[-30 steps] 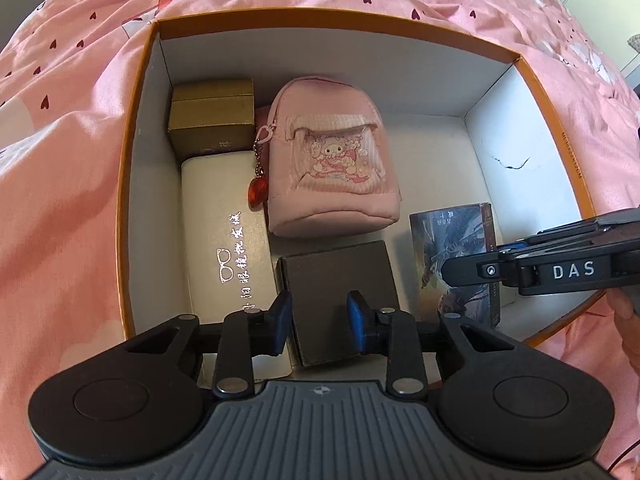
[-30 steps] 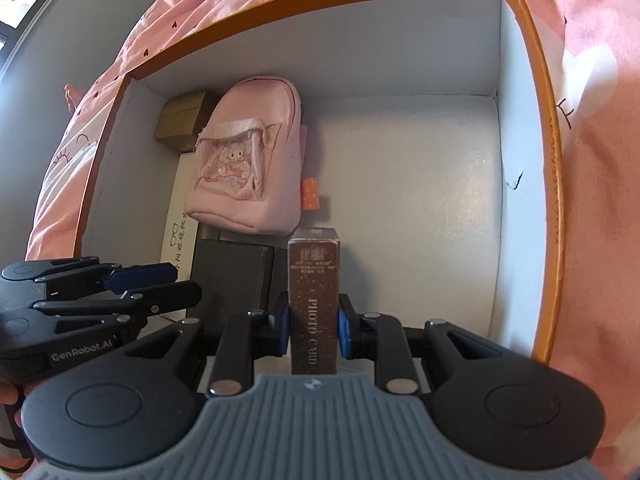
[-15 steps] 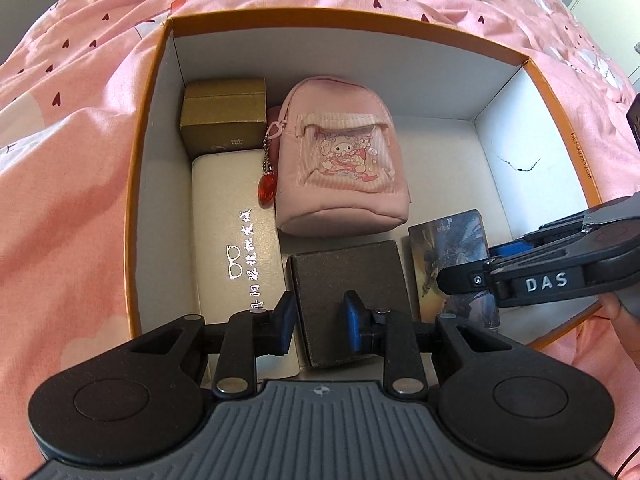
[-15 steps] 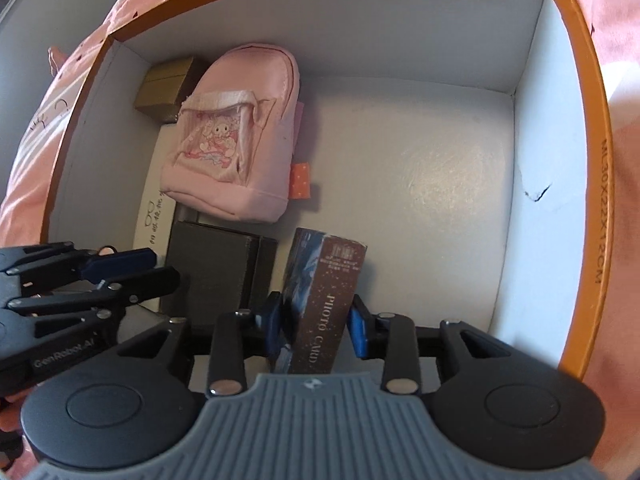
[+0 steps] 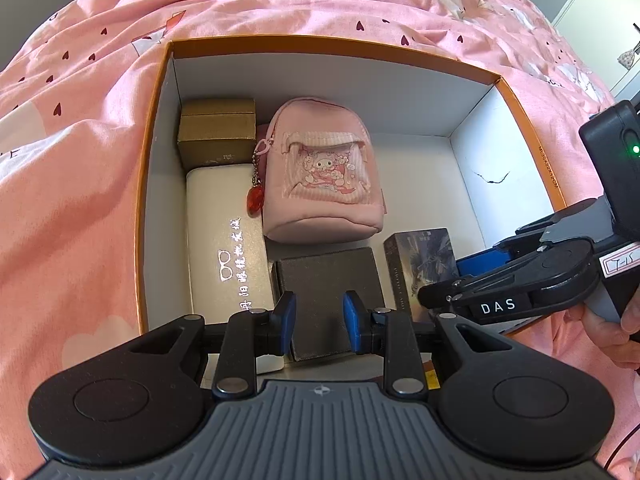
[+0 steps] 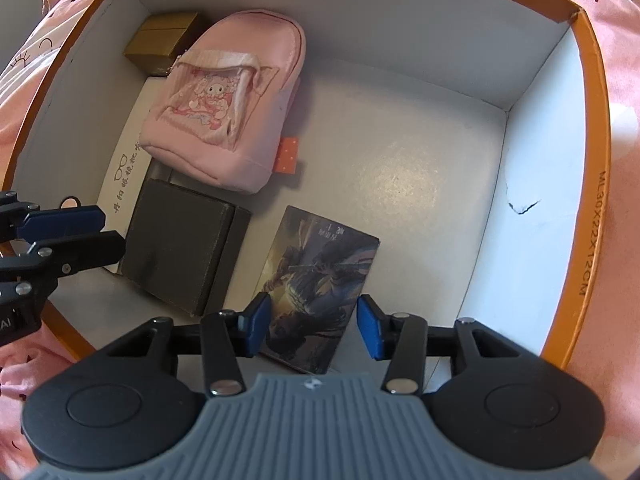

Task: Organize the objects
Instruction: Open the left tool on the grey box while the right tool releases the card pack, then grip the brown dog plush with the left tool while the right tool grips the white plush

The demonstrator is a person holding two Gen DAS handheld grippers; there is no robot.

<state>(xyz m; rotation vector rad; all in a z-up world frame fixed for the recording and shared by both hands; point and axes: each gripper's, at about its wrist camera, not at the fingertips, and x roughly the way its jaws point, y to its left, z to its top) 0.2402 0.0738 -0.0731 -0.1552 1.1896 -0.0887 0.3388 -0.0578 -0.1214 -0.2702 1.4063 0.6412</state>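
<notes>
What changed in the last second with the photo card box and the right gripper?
The right gripper let go: a second ago it was shut on the upright photo card box, which then tipped over and now lies flat on the box floor beside the dark box, jaws open above it. The left gripper, pink backpack and gold box stayed put.

Inside the orange-rimmed box (image 6: 596, 184), the far right floor lies bare, open to a gripper from above. The left side is packed: gold box (image 6: 162, 42), white glasses case (image 5: 224, 248), pink mini backpack (image 6: 228, 100), dark box (image 6: 180, 248), with the photo card box (image 6: 316, 280) lying just beside.
</notes>
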